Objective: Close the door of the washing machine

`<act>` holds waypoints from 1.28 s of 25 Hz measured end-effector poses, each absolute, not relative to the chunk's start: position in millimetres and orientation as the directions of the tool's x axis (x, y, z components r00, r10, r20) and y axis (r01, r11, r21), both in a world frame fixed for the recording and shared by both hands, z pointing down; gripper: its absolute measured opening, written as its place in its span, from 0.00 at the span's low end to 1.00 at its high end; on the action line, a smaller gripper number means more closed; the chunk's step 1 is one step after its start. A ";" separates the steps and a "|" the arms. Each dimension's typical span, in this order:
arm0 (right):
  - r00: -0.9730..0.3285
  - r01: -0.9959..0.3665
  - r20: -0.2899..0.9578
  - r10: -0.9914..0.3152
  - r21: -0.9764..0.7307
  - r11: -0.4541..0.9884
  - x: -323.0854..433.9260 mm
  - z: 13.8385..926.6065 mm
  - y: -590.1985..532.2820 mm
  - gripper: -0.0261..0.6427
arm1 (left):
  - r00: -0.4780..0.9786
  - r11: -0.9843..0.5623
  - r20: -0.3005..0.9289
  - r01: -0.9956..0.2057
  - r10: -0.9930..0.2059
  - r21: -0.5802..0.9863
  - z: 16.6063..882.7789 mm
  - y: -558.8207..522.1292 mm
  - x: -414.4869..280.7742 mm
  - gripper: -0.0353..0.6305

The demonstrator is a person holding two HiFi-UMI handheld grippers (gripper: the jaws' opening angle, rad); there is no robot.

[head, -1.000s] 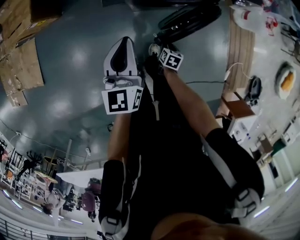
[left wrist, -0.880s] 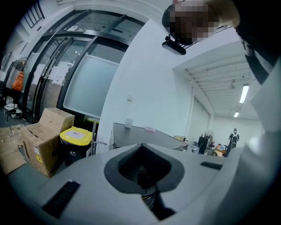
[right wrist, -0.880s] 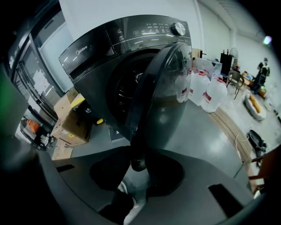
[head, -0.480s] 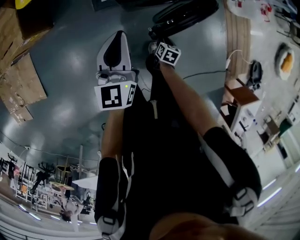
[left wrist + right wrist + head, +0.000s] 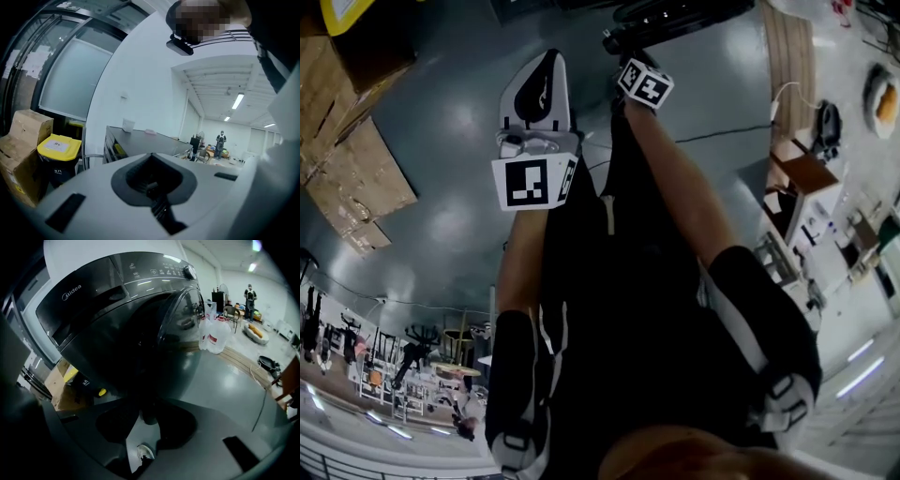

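The dark grey washing machine (image 5: 108, 296) fills the right gripper view, its round glass door (image 5: 173, 343) swung out toward me. My right gripper (image 5: 147, 416) sits just under the door's lower rim, jaws a little apart with floor showing between them; it is too dark to see whether the pads press on the rim. In the head view only its marker cube (image 5: 645, 84) shows, below the dark door (image 5: 675, 19). My left gripper (image 5: 546, 61), white, hangs left of it over the floor, jaws closed together and empty. It points (image 5: 152, 161) away at the room.
Cardboard sheets (image 5: 356, 178) lie on the floor at left, near boxes (image 5: 26, 136) and a yellow-lidded bin (image 5: 58, 146). A dark table (image 5: 140, 140) stands beyond. Plastic jugs (image 5: 213, 336) stand right of the machine, on a wooden strip (image 5: 792, 66). A cable (image 5: 722, 136) crosses the floor.
Both grippers have moved up the head view toward the washing machine's door. The right marker cube now sits close under the dark door.
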State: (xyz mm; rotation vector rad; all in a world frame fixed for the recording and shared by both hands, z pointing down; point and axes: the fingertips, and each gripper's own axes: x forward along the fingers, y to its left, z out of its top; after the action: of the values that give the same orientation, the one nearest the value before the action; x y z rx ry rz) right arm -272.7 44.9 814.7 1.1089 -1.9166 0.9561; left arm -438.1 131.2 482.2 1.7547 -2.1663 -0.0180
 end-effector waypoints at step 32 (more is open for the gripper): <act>-0.486 -0.854 0.793 -0.368 -0.341 0.392 -356.0 806.4 7.6 0.20 | -0.129 0.203 0.282 -0.946 -0.951 0.253 494.8 118.8 -464.8 0.06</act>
State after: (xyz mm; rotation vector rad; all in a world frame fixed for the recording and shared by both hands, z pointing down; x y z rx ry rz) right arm -356.0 7.6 806.4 1.0425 -2.0320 1.0095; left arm -464.8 118.8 494.8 1.7712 -2.1079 -0.0177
